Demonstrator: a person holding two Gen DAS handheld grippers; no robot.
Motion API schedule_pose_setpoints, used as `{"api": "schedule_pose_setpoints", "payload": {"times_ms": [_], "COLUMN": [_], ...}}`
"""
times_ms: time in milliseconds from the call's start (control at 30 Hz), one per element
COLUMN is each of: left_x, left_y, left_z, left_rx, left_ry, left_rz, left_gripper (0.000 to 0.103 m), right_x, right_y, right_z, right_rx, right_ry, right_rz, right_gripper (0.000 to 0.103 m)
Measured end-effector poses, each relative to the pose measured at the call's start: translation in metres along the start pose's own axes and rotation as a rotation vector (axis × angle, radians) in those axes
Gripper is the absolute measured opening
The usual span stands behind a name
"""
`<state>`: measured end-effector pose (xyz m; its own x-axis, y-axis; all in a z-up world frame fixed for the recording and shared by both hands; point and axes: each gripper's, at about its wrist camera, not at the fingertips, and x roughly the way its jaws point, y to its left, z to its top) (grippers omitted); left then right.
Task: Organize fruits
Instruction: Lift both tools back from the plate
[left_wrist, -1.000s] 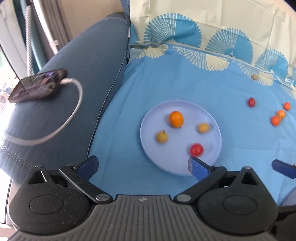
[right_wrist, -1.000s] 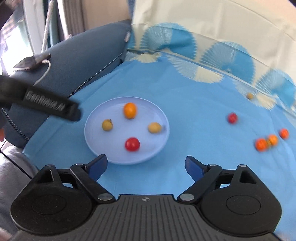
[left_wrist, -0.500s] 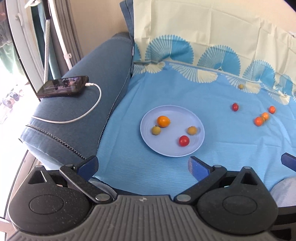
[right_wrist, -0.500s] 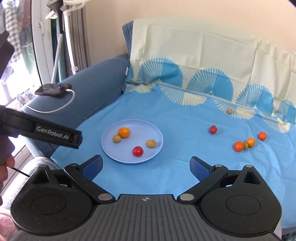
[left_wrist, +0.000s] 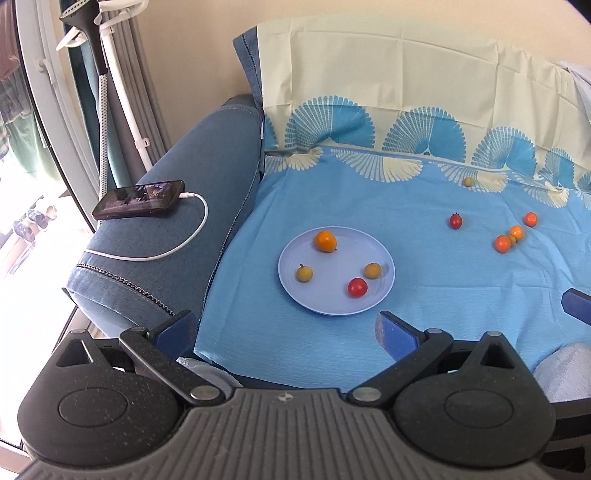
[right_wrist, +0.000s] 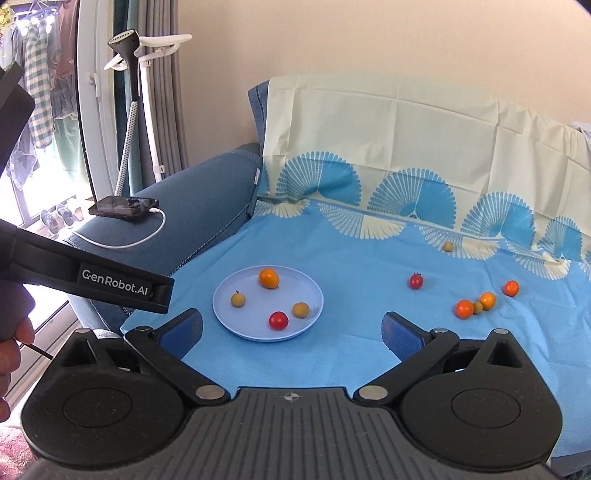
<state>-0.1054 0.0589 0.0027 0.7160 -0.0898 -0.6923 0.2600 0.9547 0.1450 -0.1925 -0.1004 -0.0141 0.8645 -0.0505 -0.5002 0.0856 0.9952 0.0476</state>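
A pale blue plate (left_wrist: 295, 254) (right_wrist: 251, 328) lies on the blue cloth. It holds an orange fruit (left_wrist: 325, 240), two small yellow fruits (left_wrist: 304, 273) (left_wrist: 372, 270) and a red tomato (left_wrist: 357, 287). To its right on the cloth lie a red tomato (left_wrist: 455, 220) (right_wrist: 416, 281), a cluster of orange fruits (left_wrist: 509, 238) (right_wrist: 475, 304), another orange fruit (left_wrist: 530, 219) and a yellow fruit (left_wrist: 468, 181) farther back. My left gripper (left_wrist: 286, 326) and right gripper (right_wrist: 291, 330) are open and empty, held back from the sofa's front edge.
A blue sofa armrest (left_wrist: 166, 240) at the left carries a phone (left_wrist: 139, 198) on a white cable. A clothes steamer stand (right_wrist: 142, 92) and curtains stand by the window. The left gripper's body (right_wrist: 92, 280) crosses the right wrist view at the left.
Both grippers have pulled back and up from the plate, so the sofa, armrest and window side have come into view. The fruits have not moved.
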Motion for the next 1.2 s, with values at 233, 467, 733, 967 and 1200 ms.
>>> {"api": "schedule_pose_setpoints", "payload": {"times_ms": [233, 467, 733, 967, 1200], "left_x": [0.000, 0.003, 0.013, 0.027, 0.043], "left_y": [0.002, 0.005, 0.007, 0.007, 0.005], "left_z": [-0.001, -0.001, 0.000, 0.001, 0.003], "left_rx": [-0.004, -0.006, -0.011, -0.011, 0.001], "left_ry": [-0.002, 0.002, 0.020, 0.050, 0.085], "left_rz": [-0.001, -0.003, -0.005, -0.009, -0.003], "left_gripper": [0.103, 0.103, 0.103, 0.103, 0.103], "right_x": [-0.002, 0.000, 0.008, 0.018, 0.032], "right_y": [0.002, 0.007, 0.007, 0.005, 0.004], "right_z": [-0.001, -0.001, -0.001, -0.002, -0.005], "right_rx": [0.000, -0.002, -0.008, -0.003, 0.017], "right_ry": [-0.004, 0.010, 0.036, 0.065, 0.101], "right_rz": [0.000, -0.002, 0.000, 0.007, 0.016], "right_gripper": [0.102, 0.102, 0.102, 0.102, 0.102]}}
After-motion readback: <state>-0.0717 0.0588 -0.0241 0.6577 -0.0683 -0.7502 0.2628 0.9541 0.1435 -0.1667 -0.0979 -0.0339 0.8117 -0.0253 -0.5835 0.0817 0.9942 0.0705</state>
